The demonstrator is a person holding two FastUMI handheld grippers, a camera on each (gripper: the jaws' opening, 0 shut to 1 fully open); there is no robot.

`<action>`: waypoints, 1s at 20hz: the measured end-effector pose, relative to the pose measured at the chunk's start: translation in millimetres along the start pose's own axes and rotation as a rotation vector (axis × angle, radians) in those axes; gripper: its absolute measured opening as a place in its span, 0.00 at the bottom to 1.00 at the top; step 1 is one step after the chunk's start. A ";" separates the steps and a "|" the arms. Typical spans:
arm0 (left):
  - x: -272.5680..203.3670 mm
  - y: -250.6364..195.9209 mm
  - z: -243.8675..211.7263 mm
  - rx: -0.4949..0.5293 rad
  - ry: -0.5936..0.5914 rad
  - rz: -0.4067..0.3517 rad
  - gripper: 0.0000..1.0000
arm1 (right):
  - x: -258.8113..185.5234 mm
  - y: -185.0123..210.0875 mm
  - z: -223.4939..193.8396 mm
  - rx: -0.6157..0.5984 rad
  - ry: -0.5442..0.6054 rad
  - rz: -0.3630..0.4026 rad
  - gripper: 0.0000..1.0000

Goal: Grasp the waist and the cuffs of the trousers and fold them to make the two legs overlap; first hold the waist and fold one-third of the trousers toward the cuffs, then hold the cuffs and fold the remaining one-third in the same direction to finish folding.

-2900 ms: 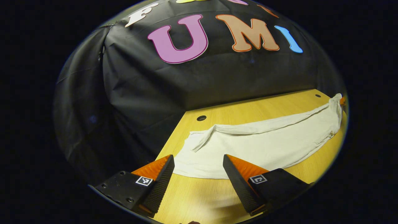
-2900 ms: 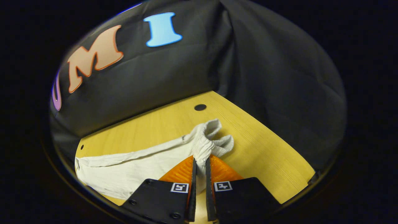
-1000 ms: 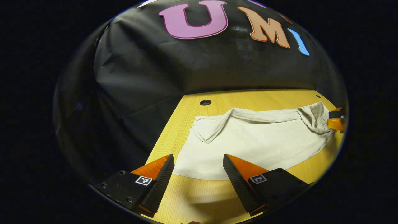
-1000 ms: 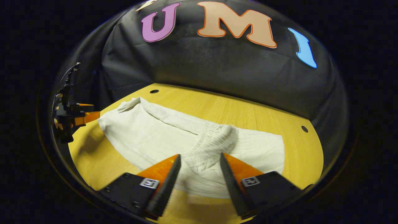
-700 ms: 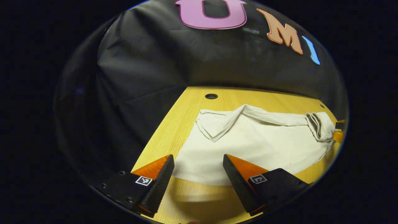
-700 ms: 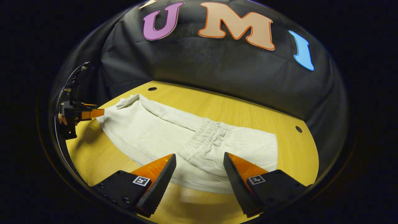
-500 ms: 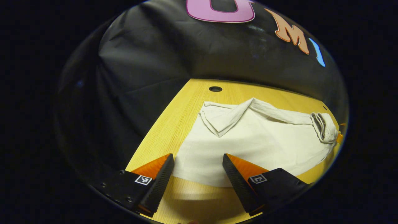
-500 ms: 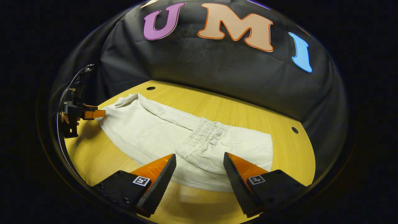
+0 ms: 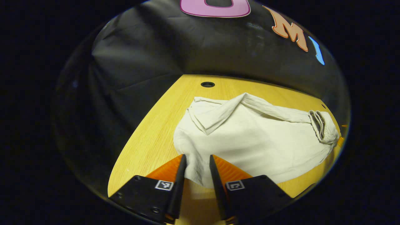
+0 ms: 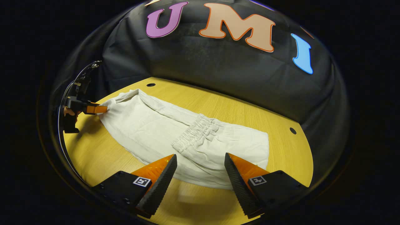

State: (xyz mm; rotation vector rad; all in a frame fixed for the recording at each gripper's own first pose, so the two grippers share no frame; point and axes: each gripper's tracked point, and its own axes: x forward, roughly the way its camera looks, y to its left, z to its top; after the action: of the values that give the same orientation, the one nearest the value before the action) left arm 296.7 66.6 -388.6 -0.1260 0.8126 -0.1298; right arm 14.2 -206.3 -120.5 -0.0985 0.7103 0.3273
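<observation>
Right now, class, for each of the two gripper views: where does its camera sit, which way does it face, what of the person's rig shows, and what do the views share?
Left gripper view: rides the left gripper, low at the trousers' cuff end, facing along them toward the folded-over waistband; its own fingers pinch the near cloth edge.
Right gripper view: rides the right gripper, above the waistband, facing across the wooden table to the booth wall; its own fingers stand apart, and the left gripper and a hand show far left.
Shared: trousers, waistband, table.
</observation>
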 end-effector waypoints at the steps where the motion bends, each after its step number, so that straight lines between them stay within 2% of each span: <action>1: 1.1 -3.1 2.4 0.013 0.005 0.008 0.27 | -1.9 -2.8 -0.4 0.007 -0.002 0.001 0.99; 2: 2.7 -2.8 2.9 0.027 0.014 0.020 0.06 | -2.8 -6.3 -0.8 0.014 -0.004 0.001 0.99; 3: 4.2 -3.0 4.0 0.032 0.023 0.033 0.00 | -4.3 -10.1 -0.4 0.020 -0.007 -0.001 0.99; 5: -1.1 -9.5 10.2 0.010 0.028 0.025 0.00 | -8.7 -19.2 -0.4 0.029 -0.018 -0.008 0.99; 10: -18.2 -43.2 56.4 -0.054 -0.081 -0.004 0.00 | -24.9 -42.8 -6.5 0.050 -0.028 -0.018 0.99; 20: -52.9 -142.4 137.3 -0.035 -0.232 -0.113 0.00 | -56.0 -84.8 -29.9 0.097 -0.051 -0.033 0.98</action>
State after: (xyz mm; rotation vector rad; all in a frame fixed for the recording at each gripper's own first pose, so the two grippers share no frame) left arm 351.3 -56.4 -234.3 -0.2158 0.5761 -0.2034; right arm -16.4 -307.0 -108.3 -0.0097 0.6727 0.2623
